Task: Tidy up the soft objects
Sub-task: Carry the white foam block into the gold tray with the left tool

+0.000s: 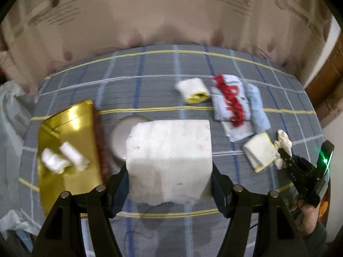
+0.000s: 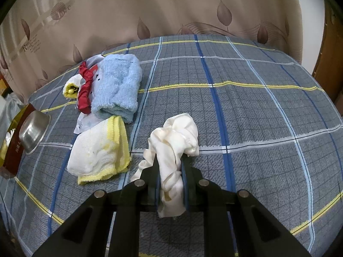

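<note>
- The left gripper [image 1: 170,177] is clamping a white foam block [image 1: 169,160] between widely spread jaws, carrying it above the plaid bedsheet [image 1: 150,85], probably towards the gold tray [image 1: 70,145] already holding white pieces [image 1: 64,158].
- The right gripper [image 2: 171,184] is pinching a crumpled cream cloth [image 2: 173,143] with narrow jaws, keeping it beside the yellow-edged washcloth [image 2: 98,152] and folded blue towel [image 2: 118,87], seemingly grouping the fabrics.

Left wrist view motion-blurred throughout. White block [image 1: 169,160] hides most of the metal bowl [image 1: 122,137] behind it. Gold box [image 1: 68,150]: two small white pieces inside, too smeared to identify. Right wrist view: box [image 2: 12,147] cut by left edge; its lettering unreadable.
</note>
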A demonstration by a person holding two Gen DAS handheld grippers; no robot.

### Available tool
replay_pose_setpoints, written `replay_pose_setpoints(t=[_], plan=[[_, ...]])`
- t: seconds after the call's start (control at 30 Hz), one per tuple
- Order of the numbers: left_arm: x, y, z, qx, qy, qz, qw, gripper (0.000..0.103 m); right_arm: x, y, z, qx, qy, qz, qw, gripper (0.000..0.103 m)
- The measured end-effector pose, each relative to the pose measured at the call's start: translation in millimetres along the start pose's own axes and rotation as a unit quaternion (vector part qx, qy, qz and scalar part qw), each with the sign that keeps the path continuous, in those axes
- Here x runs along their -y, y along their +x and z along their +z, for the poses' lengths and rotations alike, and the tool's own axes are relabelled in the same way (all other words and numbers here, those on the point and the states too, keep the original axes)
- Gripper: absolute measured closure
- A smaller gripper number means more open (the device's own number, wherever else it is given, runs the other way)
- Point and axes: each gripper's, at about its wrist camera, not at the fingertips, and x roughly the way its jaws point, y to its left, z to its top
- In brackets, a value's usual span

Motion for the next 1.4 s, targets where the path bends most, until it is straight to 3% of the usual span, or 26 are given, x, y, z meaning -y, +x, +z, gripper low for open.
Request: replay_pose_setpoints(t=[0.17,0.4,0.57,0.73,1.03,1.4], plan=[[-53,-21,-6,0.006,-0.041,0.011,0.9991,0.035,-2,0,-1,0.001,-0.005,-0.005,1.0,0.087],[-135,-35,-3,0.027,-0.089,0.079,0.9925,0.035,-5,0,-1,0.004,-0.009,-0.01,1.0,0.087],[-191,-13,9,0.017,-0.125,0.126,0.9841,0.035,-6,0,-2,0.006,-0.011,-0.013,1.0,0.087],[-227,17,19,-0.003,-0.152,0.15,0.977,0.034,-7,0,-3,0.006,-0.012,-0.013,1.0,0.087],[-259,63,32,-0.032,-0.184,0.131,0.9736,0.032,-7,1,-2,0.006,-0.013,-0.013,1.0,0.087],[-265,73,29,-0.052,-0.191,0.132,0.9712,0.028,-8,1,-2,0.006,-0.014,-0.015,1.0,0.087]])
